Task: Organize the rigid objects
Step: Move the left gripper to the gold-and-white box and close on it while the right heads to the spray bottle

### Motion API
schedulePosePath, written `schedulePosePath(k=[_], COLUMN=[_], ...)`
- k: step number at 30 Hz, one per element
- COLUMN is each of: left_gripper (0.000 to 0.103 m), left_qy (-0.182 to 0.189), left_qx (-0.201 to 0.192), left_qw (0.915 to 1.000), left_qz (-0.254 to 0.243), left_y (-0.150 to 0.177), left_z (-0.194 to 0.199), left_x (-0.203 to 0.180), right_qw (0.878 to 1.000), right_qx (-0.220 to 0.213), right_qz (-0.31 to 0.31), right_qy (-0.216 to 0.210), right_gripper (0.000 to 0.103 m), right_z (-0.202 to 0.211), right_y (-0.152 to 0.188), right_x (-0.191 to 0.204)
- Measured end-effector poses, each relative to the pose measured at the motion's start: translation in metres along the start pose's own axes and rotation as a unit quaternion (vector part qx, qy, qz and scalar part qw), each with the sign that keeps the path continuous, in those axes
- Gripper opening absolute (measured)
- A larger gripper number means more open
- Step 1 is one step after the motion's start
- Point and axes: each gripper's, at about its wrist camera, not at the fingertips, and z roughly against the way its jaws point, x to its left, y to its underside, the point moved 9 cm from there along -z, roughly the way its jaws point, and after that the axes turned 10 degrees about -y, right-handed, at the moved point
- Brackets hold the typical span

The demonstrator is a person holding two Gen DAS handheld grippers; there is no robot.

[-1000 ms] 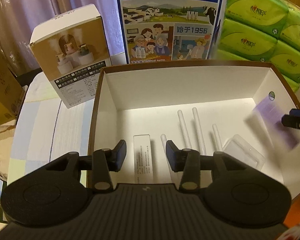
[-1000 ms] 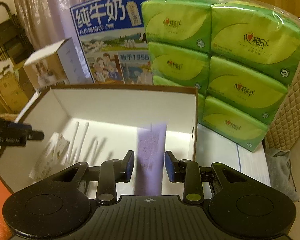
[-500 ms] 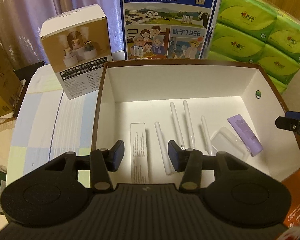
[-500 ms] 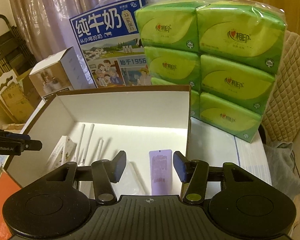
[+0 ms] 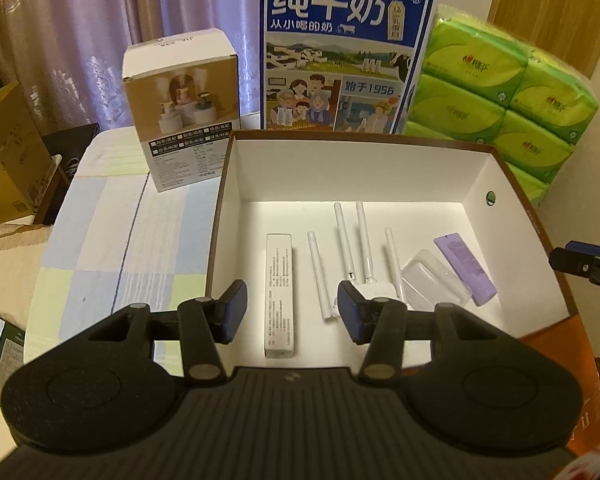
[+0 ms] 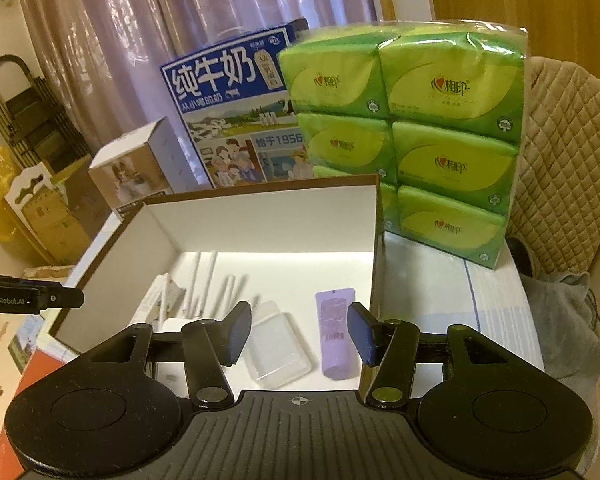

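Purple tube (image 6: 335,334) lies in the box (image 6: 260,216), both hand-held grippers parted, left (image 5: 292,312) widening, holding nothing

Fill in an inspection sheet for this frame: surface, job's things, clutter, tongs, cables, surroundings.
Surface: table under a pastel checked cloth, partly bare.
Job's things: open white-lined box holds a long white carton, a white router with four antennas, a clear plastic case and a purple tube, all lying flat.
Clutter: humidifier box, milk carton case and green tissue pack stand behind the box.
Tongs: left tongs opening, nothing between them; right tongs open, empty, above the tube.
Cables: nothing seen.
Surroundings: lilac curtains, cardboard boxes at left, quilted chair at right.
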Motion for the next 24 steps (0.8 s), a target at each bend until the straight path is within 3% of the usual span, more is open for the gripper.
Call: schedulePosePath(k=[13,24], left_gripper=[0.047,0.048], left_qy=[0.015,0.038], left_qx=[-0.01,0.021], left_qw=[0.9998,0.999], left_qz=[0.013,0.005], left_y=[0.04,0.109], left_z=[0.05,0.075], left_x=[-0.006,-0.026], right_qw=[1.0,0.999], right_qx=[-0.016,-0.005], right_qz=[-0.007,-0.03], right_qy=[-0.026,-0.024], right_gripper=[0.051,0.051], right_z=[0.041,0.068], right_y=[0.027,0.075], right_x=[0.027,0.031])
